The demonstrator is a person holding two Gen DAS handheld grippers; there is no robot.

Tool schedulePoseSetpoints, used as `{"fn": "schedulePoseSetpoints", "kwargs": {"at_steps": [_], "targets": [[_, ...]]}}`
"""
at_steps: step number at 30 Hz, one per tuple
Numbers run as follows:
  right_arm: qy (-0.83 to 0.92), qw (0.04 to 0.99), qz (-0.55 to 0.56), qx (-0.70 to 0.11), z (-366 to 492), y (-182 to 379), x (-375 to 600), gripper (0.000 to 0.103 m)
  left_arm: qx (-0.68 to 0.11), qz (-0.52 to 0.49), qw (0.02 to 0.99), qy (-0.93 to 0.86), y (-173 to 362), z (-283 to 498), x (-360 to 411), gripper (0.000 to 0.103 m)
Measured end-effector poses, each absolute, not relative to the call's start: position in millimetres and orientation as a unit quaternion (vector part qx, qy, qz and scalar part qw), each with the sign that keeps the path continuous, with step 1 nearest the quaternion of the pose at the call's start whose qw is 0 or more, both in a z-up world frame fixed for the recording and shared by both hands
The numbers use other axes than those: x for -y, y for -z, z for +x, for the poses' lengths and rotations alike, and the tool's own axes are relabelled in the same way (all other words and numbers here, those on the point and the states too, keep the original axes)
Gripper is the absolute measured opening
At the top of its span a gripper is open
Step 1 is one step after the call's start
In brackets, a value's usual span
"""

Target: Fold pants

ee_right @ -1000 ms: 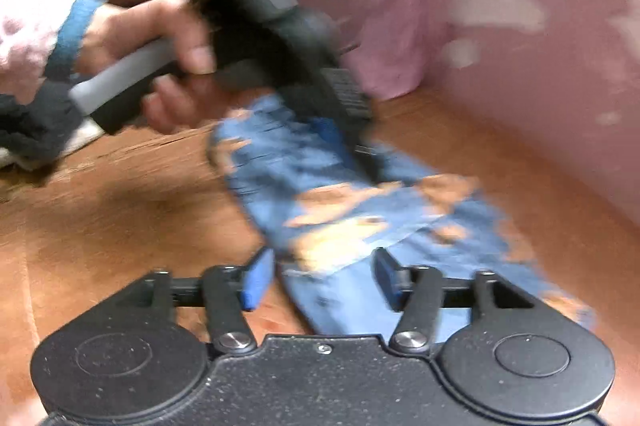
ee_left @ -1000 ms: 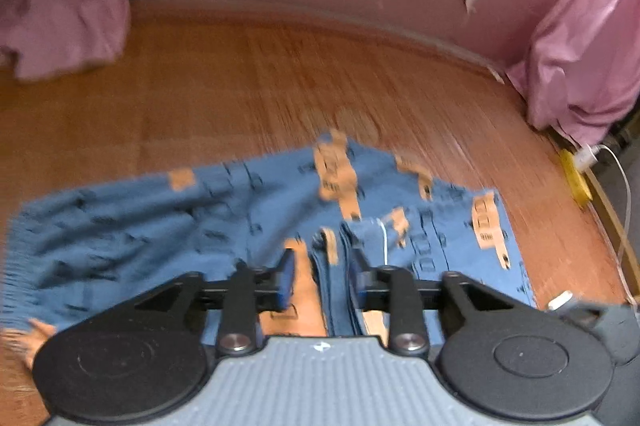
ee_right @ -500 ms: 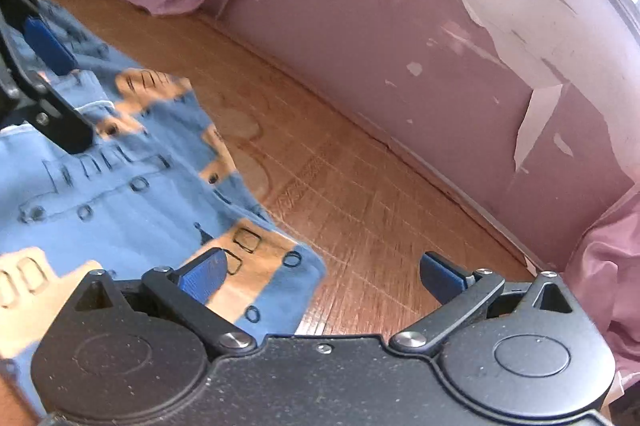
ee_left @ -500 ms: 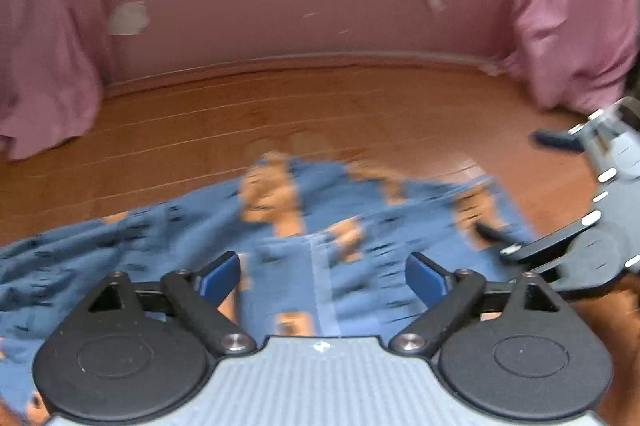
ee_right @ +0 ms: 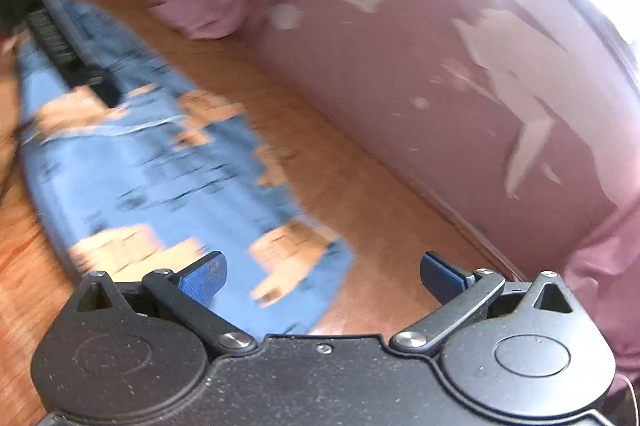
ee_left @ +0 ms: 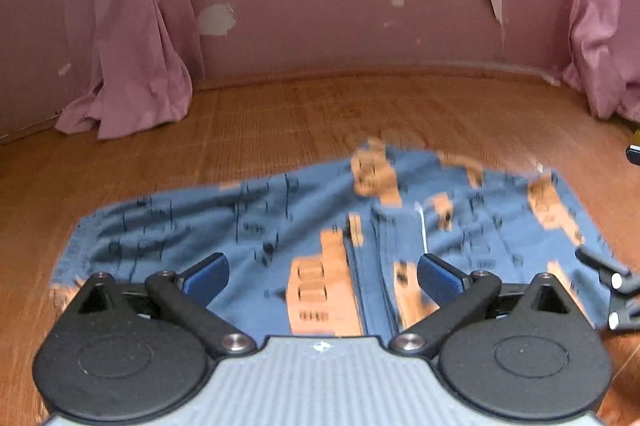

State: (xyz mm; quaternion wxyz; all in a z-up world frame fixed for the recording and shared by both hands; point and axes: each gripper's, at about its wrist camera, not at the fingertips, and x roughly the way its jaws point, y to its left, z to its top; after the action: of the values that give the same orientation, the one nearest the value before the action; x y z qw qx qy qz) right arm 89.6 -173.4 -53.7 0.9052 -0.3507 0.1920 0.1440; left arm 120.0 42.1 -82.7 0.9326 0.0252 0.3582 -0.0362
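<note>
Blue cloth: the pants [ee_left: 280, 226], blue with orange patches and dark line prints, lie spread flat on the floor, blurred in both views.
Floor: orange-brown wood boards [ee_left: 320, 114] run under the pants and on to the far wall.
Pants in the left wrist view: they stretch from left to right across the near half of the scene, with a raised fold or seam running near-to-far about the middle.
Pants in the right wrist view: the same cloth [ee_right: 160, 162] runs from the far left toward the near middle, one corner ending just ahead of the claw.
Left gripper: the left gripper [ee_left: 322, 276] hangs above the middle of the pants, jaws spread wide, with nothing between its blue pads [ee_left: 208, 276].
Right gripper: the right gripper [ee_right: 322, 276] is likewise spread wide and empty; its left pad [ee_right: 202, 276] shows over the pants' corner, its right pad over bare floor.
Right gripper seen from the left: dark parts of it [ee_left: 616, 290] show at the right edge, by the pants' right end.
Left gripper seen from the right: its dark body [ee_right: 60, 38] shows at the far left, over the pants.
Wall: pink wall [ee_left: 340, 6] with pale patches of peeled paint.
Curtains: pink curtains [ee_left: 132, 38] hang down to the floor at far left, more pink cloth at far right.
</note>
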Motion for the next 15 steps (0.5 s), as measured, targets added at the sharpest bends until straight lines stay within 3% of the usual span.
{"fn": "schedulePoseSetpoints", "kwargs": {"at_steps": [15], "targets": [[-0.142, 0.888, -0.411, -0.147, 94, 71, 205, 0.102, -0.378, -0.031, 0.925, -0.005, 98, 109, -28, 0.103]]}}
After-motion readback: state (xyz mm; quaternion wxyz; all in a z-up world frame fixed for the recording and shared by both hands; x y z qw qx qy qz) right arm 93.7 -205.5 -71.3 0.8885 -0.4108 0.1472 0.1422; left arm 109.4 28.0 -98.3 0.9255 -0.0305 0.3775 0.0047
